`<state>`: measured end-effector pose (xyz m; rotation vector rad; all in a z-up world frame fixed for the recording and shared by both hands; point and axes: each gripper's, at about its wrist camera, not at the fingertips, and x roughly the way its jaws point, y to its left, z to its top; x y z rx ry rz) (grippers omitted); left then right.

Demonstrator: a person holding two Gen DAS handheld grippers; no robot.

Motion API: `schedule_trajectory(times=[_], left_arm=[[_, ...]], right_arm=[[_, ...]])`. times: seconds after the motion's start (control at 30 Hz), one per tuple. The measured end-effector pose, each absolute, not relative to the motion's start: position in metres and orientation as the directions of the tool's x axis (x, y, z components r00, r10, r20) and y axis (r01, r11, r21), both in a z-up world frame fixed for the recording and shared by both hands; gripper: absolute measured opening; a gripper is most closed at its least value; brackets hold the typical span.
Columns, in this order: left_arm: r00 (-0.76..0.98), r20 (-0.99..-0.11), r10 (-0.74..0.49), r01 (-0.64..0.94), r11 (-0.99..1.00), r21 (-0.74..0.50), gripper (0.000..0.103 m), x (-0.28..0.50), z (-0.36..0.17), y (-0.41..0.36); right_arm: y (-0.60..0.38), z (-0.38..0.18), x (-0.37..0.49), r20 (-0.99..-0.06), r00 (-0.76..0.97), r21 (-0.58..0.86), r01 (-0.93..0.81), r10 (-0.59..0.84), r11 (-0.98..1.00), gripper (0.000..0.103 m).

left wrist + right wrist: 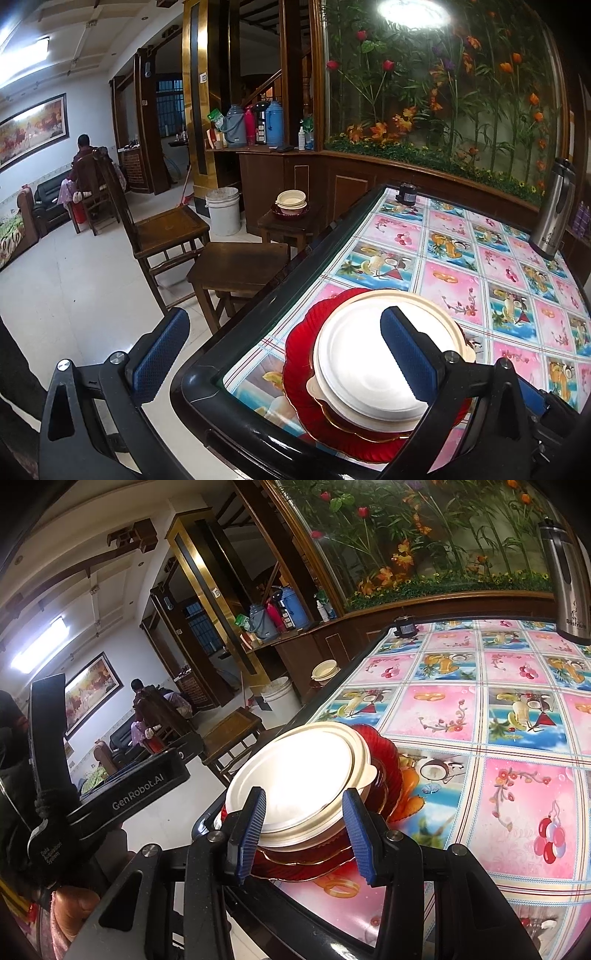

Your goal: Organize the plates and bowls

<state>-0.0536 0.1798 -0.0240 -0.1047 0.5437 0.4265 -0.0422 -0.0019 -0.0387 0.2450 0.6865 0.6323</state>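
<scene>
Cream bowl (373,354) sits upside down on red plates (299,373) at the table's (454,291) 7 o'clock corner. Left gripper (284,354) gapes wide, empty; right gripper (304,834) straddles the bowl, grip uncertain.

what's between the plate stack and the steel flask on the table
Nothing: between the plate stack and the steel flask, only bare patterned tablecloth shows, clearest in the right wrist view.
</scene>
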Motion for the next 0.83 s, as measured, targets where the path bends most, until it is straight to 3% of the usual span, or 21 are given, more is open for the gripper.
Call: schedule_trajectory(times=[0.57,0.83], left_arm=[[0.764,-0.534,0.363,-0.414,0.91,0.027,0.103,-0.051,-0.024,0.182],[0.79,-0.485,0.374,-0.405,0.913,0.046,0.103,-0.051,-0.011,0.171]], right_arm=[[-0.001,-0.045,-0.04,-0.528,0.587,0.421,-0.447,0.614,0.789,0.046],[-0.007,-0.048,-0.036,-0.533,0.59,0.426,-0.432,0.606,0.795,0.046]])
